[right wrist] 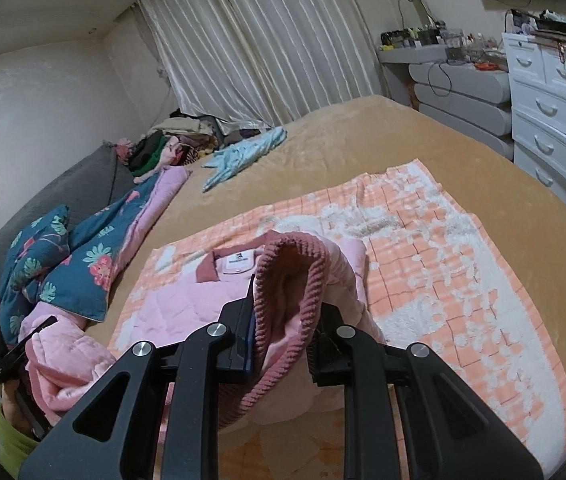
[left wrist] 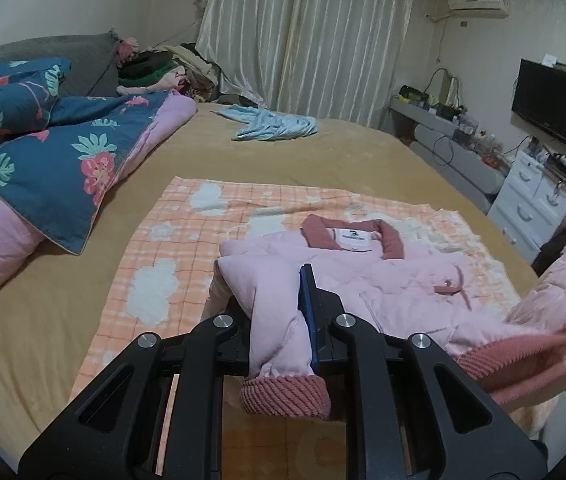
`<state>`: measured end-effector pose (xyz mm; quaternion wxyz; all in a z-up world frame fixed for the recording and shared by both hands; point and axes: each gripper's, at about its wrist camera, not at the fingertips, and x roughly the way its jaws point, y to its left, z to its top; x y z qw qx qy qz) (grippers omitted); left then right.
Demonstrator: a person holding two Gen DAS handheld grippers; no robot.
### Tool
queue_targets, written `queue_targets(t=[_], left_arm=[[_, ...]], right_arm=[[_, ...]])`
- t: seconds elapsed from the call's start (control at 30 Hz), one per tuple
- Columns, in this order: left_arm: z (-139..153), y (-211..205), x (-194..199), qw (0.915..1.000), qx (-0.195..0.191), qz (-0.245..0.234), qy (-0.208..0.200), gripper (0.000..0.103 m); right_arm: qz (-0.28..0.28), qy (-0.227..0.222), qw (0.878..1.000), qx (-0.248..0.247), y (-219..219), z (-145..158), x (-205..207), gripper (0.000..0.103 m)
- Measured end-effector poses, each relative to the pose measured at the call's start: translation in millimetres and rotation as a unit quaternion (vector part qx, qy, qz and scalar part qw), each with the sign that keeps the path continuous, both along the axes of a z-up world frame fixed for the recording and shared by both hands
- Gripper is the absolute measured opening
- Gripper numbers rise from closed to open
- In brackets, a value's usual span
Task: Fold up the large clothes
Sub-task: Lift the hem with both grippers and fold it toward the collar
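The pink jacket (left wrist: 383, 280) lies on the orange and white checked blanket (left wrist: 171, 248), front side up, with its dark pink collar (left wrist: 353, 236) on the far side; the blanket is spread on the tan bed (left wrist: 323, 152). The left gripper (left wrist: 279, 312) is pinched tight on one sleeve just above its ribbed cuff (left wrist: 287, 396) — the cuff hangs down between the black fingers. The right gripper (right wrist: 283, 320) has the other ribbed cuff (right wrist: 291, 280) in its tongs; the blue pad presses on one side of the cuff, so it looks clamped on it, and the sleeve is lifted up over the jacket.

The jacket looks puffy, soft and light; it should bend easily but may spring back open, so each fold may need a pat down. It is not slippery-looking and will not break. The cuffs are thick and bumpy — good places to grab; the hem edge would be a good hold for the later fold.

Left of the blanket sits a blue flowered quilt (left wrist: 43, 152) with a pink lining; far behind the blanket lies a light blue cloth (left wrist: 275, 124); past that, a clothes pile (left wrist: 171, 68) by the curtains (left wrist: 303, 32); right of the blanket stands a white dresser (left wrist: 535, 200).
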<state>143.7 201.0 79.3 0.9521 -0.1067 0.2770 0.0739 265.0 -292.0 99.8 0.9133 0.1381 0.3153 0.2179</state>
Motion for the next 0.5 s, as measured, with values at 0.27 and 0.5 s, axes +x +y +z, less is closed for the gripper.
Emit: queue_targets(t=[0.27, 0.5], left_arm=[[-15.7, 3.2, 23.5, 0.9997, 0.015, 0.013, 0.014, 0.01], [-29.6, 7.6, 41.0, 0.9991, 0.021, 0.02, 0.032, 0.01]], right_arm=[[0.004, 0.02, 1.0, 0.002, 1.1, -15.0, 25.3, 0.021], [0.009, 0.045, 0.999, 0.016, 1.1, -27.6, 47.4, 0.031]])
